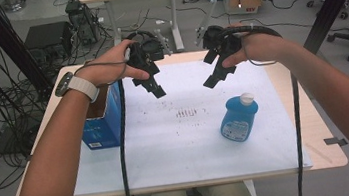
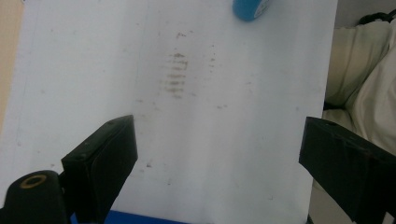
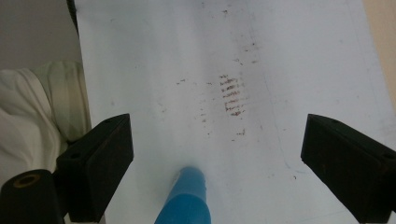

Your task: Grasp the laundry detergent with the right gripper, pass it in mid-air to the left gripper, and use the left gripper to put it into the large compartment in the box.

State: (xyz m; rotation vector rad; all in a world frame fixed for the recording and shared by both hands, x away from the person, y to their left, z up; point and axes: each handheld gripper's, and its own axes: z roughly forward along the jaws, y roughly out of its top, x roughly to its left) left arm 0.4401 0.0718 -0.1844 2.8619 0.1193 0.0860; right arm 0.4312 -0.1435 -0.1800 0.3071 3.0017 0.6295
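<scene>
Both grippers (image 1: 157,90) (image 1: 209,82) hang apart above the upright blue bottle (image 1: 238,118), cap up.

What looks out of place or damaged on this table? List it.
The blue bottle lies on its side on the white board rather than upright. Rows of dark scuff marks smudge the board's middle. Nothing looks spilled.

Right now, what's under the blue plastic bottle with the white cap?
The blue plastic bottle with the white cap lies on the white board, right of a patch of dark smudges. The board beneath the bottle is covered.
</scene>
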